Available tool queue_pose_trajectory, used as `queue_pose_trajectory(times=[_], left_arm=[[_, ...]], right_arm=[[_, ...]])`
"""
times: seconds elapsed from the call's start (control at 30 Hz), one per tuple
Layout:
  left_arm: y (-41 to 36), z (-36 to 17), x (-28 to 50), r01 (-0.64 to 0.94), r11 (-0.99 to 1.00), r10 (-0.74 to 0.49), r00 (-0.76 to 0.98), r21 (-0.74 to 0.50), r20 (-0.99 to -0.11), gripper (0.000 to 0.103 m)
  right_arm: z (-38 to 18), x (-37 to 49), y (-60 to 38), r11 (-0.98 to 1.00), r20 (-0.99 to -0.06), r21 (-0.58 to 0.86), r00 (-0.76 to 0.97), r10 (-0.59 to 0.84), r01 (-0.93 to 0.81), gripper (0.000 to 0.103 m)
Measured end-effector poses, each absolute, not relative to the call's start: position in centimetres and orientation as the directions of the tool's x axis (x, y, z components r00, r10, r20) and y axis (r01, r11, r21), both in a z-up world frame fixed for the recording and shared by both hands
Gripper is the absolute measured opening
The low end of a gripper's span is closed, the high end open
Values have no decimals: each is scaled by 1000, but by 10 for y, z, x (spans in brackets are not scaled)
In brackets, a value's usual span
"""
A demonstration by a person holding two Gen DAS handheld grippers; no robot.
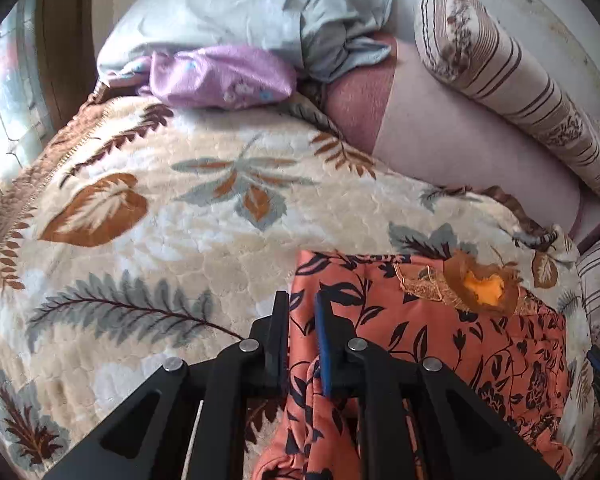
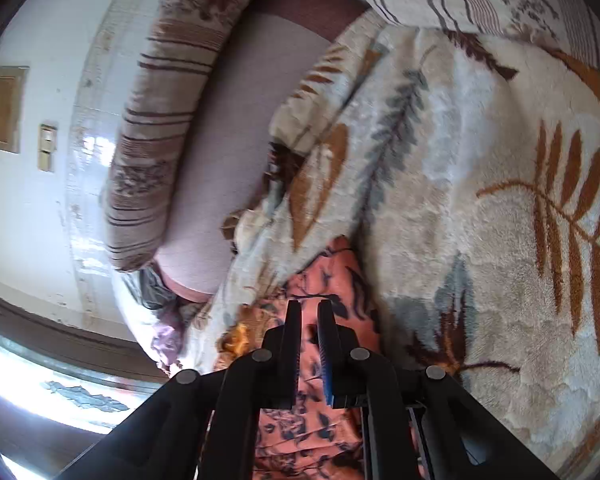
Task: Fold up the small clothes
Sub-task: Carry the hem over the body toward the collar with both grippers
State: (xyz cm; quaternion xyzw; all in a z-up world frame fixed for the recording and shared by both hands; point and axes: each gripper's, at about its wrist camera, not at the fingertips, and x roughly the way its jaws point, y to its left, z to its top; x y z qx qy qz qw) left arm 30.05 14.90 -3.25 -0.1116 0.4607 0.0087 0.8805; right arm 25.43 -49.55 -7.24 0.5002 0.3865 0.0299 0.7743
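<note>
bed: leaf-print blanket (image 1: pixel 148 216) under everything, pillows at 12 o'clock.
garment: orange floral cloth (image 1: pixel 452 332) at 5 o'clock, partly flat.
left jaws (image 1: pixel 302 312): clamped on its edge.
right jaws (image 2: pixel 309 320): clamped on it too.
handling: light, limp; best held by hems/corners.

Orange garment (image 1: pixel 440 344) – dark floral, cream leaf-print blanket (image 1: pixel 160 216)

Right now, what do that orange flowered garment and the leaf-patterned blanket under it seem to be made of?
The orange flowered garment: probably thin, matte woven cloth, since it creases and drapes limply. The cream leaf-patterned blanket: thick plush fleece, judging by its fuzzy, embossed pile.
</note>
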Motion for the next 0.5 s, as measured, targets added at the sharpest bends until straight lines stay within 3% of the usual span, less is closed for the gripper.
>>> queue_pose_trajectory(times=[0.07,0.2,0.23,0.27,0.3,0.33,0.37,0.5], left_arm=[[150,-41,295,-110,977,-88,580,-185,-810,12],[155,-37,265,-57,982,-109,601,-178,-792,13],[159,-34,257,-55,982,-111,602,-180,-791,21],[164,-31,248,-56,981,-117,602,-188,-790,30],[170,-30,238,-59,978,-123,608,-200,-785,48],[176,-28,228,-63,976,-125,616,-208,-778,57],[181,-27,218,-68,975,-123,623,-211,-773,57],[196,-35,185,-83,972,-125,605,-219,-786,57]], right_arm=[[-78,246,-478,535,-564,797,660,496,280,11],[-70,220,-427,737,-670,670,496,553,83,11],[-70,215,-419,766,-695,640,470,544,60,14],[-68,212,-412,797,-724,603,442,530,31,28],[-67,210,-404,828,-754,561,413,511,-1,37],[-68,210,-398,851,-779,524,390,491,-24,67],[-68,208,-393,861,-790,508,375,485,-43,90],[-70,201,-377,881,-807,456,359,469,-125,91]])
